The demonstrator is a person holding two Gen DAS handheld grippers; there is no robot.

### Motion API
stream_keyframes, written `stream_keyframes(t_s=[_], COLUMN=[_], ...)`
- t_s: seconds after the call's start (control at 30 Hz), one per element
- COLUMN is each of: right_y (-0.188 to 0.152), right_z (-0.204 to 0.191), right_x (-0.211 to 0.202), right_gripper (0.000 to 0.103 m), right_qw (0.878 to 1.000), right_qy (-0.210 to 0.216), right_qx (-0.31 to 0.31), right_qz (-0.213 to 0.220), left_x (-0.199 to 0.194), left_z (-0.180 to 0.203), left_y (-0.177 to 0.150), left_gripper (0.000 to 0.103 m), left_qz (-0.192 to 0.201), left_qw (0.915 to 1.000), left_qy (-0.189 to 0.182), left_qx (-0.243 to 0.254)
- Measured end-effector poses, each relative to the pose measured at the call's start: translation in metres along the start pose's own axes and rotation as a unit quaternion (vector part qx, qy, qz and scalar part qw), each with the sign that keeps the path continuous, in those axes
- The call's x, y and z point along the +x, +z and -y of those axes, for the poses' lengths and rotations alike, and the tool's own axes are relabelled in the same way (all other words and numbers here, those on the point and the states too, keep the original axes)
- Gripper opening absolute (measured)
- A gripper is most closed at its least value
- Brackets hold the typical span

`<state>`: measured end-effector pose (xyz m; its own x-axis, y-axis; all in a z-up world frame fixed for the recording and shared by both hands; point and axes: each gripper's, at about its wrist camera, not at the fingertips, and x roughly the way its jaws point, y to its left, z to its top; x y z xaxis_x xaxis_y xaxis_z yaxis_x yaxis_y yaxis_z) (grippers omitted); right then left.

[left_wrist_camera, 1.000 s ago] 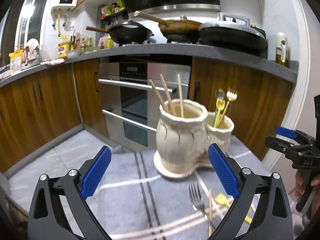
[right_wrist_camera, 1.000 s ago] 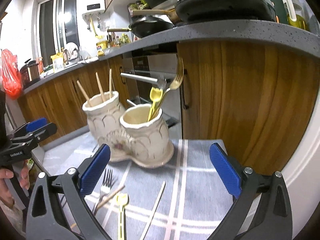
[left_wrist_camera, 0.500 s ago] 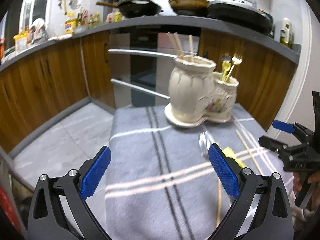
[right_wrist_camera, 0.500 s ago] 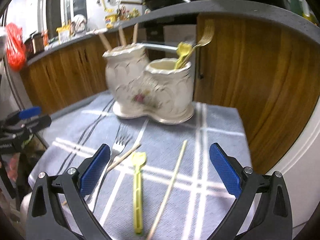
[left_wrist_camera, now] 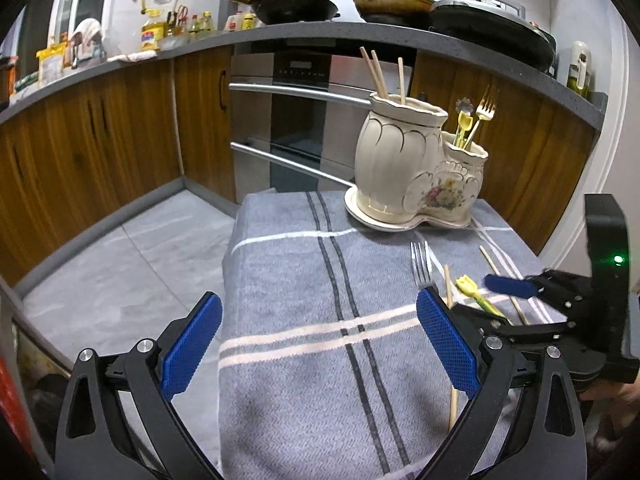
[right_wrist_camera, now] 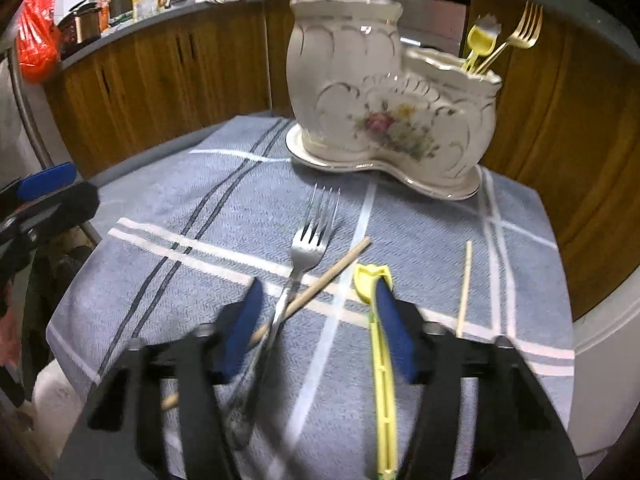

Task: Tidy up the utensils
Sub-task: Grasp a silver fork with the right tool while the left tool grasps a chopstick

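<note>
Loose utensils on grey striped cloth (left_wrist_camera: pixel 304 312); both tools low over it, neither gripping anything.

Left: black two-finger gripper with blue pads (left_wrist_camera: pixel 316 344), spread wide, empty, over bare cloth, well left of the loose items. Centre, right wrist view: silver metal fork (right_wrist_camera: pixel 310 240) flat on cloth, tines toward the cream ceramic double-pot holder (right_wrist_camera: pixel 384 92), crossed at the handle by a pale wooden chopstick (right_wrist_camera: pixel 320 284). Right-hand black gripper with blue pads (right_wrist_camera: pixel 320 320) partly open, straddling fork handle and chopstick; no contact visible. Yellow plastic spoon (right_wrist_camera: pixel 378 320) lying just beside the right pad; touching or not, cannot tell. Further right: thin second wooden chopstick (right_wrist_camera: pixel 464 288), apart from the gripper. Holder at far edge, on its saucer: chopsticks in the tall pot, gold fork (right_wrist_camera: pixel 516 36) and yellow utensil in the low pot.
</note>
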<state>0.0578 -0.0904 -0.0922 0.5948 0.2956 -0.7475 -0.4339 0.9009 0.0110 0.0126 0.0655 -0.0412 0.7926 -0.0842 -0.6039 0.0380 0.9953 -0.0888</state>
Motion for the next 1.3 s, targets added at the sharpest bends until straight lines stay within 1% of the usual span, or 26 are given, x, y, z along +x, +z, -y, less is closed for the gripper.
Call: stream_keyframes(t_s=[0.03,0.07,0.13,0.2,0.4,0.53,0.63,0.8,1.0,1.07,1.17,1.3], right_y=[0.001,0.002,0.004,0.005,0.007,0.013,0.016,0.021,0.014,0.015,0.012,0.011], right_z=[0.000,-0.001,-0.005,-0.010,-0.016,-0.023,-0.028,-0.030,-0.026,-0.027,-0.026,-0.024], right_x=[0.002,0.003,0.005,0.007,0.015,0.020,0.023,0.030,0.025,0.028,0.025,0.023], right_gripper=[0.036,0.027,0.026,0.021,0.020,0.019,0.019,0.019,0.015,0.009,0.006,0.005], right_qw=[1.000,1.000,1.000,1.000,0.999,0.999,0.998,0.997,0.998,0.998,0.998,0.998], right_qy=[0.004,0.009,0.015,0.016,0.014,0.004,-0.012,-0.015,-0.006,-0.004,-0.003,0.002], right_qx=[0.005,0.009,0.010,0.005,0.005,-0.012,-0.025,-0.039,-0.038,-0.038,-0.035,-0.027], right_qz=[-0.005,-0.011,-0.016,-0.021,-0.042,-0.045,-0.048,-0.059,-0.060,-0.056,-0.051,-0.049], left_x=[0.000,0.000,-0.001,-0.002,-0.003,-0.003,-0.003,-0.005,-0.005,-0.003,-0.004,-0.004], left_z=[0.000,0.000,0.000,0.001,0.003,0.005,0.005,0.001,-0.001,0.000,0.001,0.000], left_y=[0.000,0.000,-0.001,-0.001,-0.001,-0.002,-0.002,0.000,0.001,0.001,0.000,0.000], left_gripper=[0.097,0.097,0.097,0.097,0.097,0.097,0.097,0.097,0.097,0.097,0.097,0.097], left_qz=[0.000,0.000,0.002,0.004,0.006,0.005,0.006,0.009,0.010,0.008,0.007,0.007], left_qw=[1.0000,1.0000,0.9999,0.9999,0.9996,0.9996,0.9996,0.9992,0.9991,0.9991,0.9992,0.9993], left_qy=[-0.002,-0.005,-0.010,-0.015,-0.025,-0.026,-0.026,-0.030,-0.029,-0.031,-0.030,-0.028], left_qx=[-0.001,-0.002,-0.005,-0.008,-0.011,-0.011,-0.012,-0.026,-0.028,-0.027,-0.024,-0.023])
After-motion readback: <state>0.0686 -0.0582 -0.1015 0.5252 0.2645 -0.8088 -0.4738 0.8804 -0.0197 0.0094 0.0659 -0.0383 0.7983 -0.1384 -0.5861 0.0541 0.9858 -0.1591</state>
